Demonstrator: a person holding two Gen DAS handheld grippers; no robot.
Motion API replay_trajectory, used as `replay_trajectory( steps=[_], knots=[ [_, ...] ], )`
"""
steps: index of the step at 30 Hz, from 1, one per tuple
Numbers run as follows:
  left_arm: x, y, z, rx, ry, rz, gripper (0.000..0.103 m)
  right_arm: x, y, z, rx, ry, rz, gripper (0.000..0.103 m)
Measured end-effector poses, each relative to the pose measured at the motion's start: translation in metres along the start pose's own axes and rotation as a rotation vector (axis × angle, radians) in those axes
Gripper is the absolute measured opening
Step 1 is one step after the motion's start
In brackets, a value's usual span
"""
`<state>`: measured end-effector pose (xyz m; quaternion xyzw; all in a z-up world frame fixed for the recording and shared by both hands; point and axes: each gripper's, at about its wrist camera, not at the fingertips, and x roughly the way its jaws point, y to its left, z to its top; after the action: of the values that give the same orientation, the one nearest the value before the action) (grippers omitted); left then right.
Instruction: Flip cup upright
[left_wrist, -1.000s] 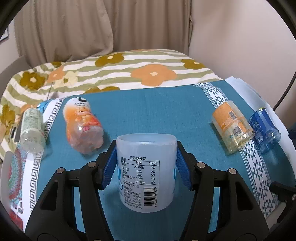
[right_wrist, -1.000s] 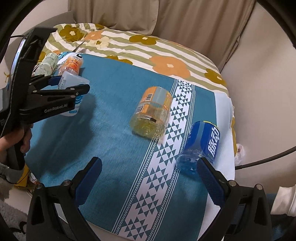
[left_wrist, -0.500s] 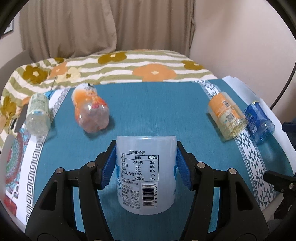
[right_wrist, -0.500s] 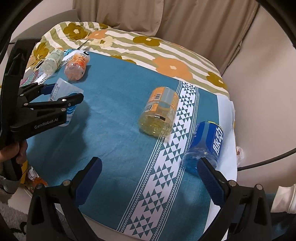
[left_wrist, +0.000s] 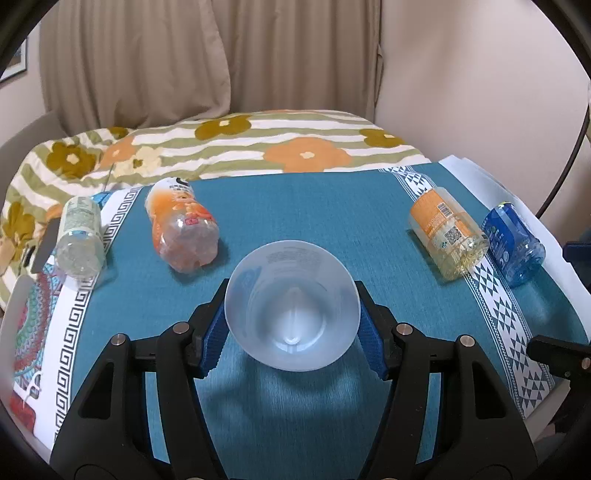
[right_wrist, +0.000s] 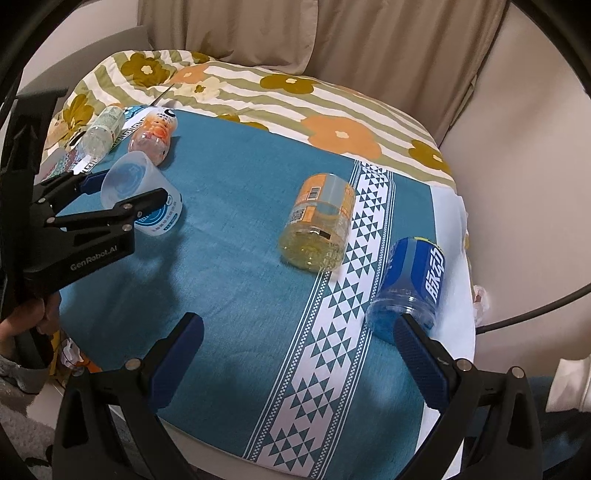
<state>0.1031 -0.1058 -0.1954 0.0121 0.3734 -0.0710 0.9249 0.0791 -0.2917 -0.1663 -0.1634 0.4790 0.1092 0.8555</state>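
A translucent white plastic cup (left_wrist: 292, 305) is held between the blue pads of my left gripper (left_wrist: 292, 325), above the teal cloth. It is tipped so its open mouth faces the left wrist camera and I look into its empty inside. In the right wrist view the cup (right_wrist: 142, 195) lies tilted in the left gripper (right_wrist: 125, 192), mouth up and to the left, blue label on its side. My right gripper (right_wrist: 299, 354) is open and empty, over the near part of the cloth.
Lying on the teal cloth (left_wrist: 303, 218): an orange-labelled cup (left_wrist: 445, 230), a blue cup (left_wrist: 513, 243), an orange bottle (left_wrist: 181, 229) and a clear bottle (left_wrist: 79, 236). A floral blanket (left_wrist: 258, 144) lies behind. The table edge is near my right gripper.
The left gripper has rotated the cup: earlier its label side faced the camera, now its open mouth does. The view has also pulled back slightly from the table.
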Motion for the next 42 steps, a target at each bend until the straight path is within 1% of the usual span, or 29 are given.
replay_trajectory(
  steps=[4,7,13,14,15,16,19,21,23,25,30,33,36,39,42],
  knots=[
    [0.004,0.000,0.002,0.004,0.016,0.002,0.066,-0.002,0.001,-0.001,0.004,-0.001,-0.001,0.102],
    [0.013,-0.001,0.006,0.012,0.051,0.005,0.066,-0.002,0.001,-0.001,0.005,0.000,0.002,0.102],
    [0.017,-0.002,0.010,0.013,0.065,0.002,0.068,-0.003,-0.002,-0.004,0.021,0.002,0.005,0.102],
    [0.019,-0.003,0.011,0.014,0.073,0.000,0.078,-0.003,-0.003,-0.004,0.026,0.004,0.006,0.102],
    [0.021,-0.003,0.011,0.011,0.096,-0.003,0.095,-0.004,-0.005,-0.005,0.031,0.004,0.007,0.102],
    [0.022,-0.002,0.011,0.008,0.104,-0.004,0.099,-0.004,-0.005,-0.005,0.035,0.003,0.009,0.102],
    [0.016,-0.001,0.013,-0.015,0.107,-0.019,0.100,-0.007,-0.010,-0.004,0.054,0.001,0.021,0.102],
    [0.010,-0.002,0.016,-0.011,0.119,-0.004,0.100,-0.010,-0.012,-0.003,0.065,-0.004,0.033,0.102],
    [-0.001,-0.001,0.021,-0.007,0.121,0.020,0.100,-0.014,-0.015,-0.001,0.075,-0.012,0.049,0.102],
    [-0.020,0.001,0.030,-0.013,0.116,0.044,0.100,-0.023,-0.017,0.003,0.084,-0.029,0.070,0.102],
    [-0.082,0.014,0.051,-0.034,0.078,0.092,0.100,-0.059,-0.021,0.024,0.112,-0.117,0.111,0.102],
    [-0.118,0.026,0.058,-0.060,0.056,0.107,0.103,-0.081,-0.019,0.034,0.141,-0.162,0.116,0.102],
    [-0.145,0.038,0.061,-0.086,0.033,0.115,0.103,-0.105,-0.013,0.041,0.166,-0.197,0.115,0.102],
    [-0.168,0.048,0.062,-0.099,0.028,0.125,0.103,-0.120,-0.007,0.046,0.193,-0.197,0.103,0.102],
    [-0.184,0.053,0.058,-0.089,0.027,0.138,0.103,-0.128,-0.003,0.046,0.228,-0.189,0.097,0.102]
  ],
)
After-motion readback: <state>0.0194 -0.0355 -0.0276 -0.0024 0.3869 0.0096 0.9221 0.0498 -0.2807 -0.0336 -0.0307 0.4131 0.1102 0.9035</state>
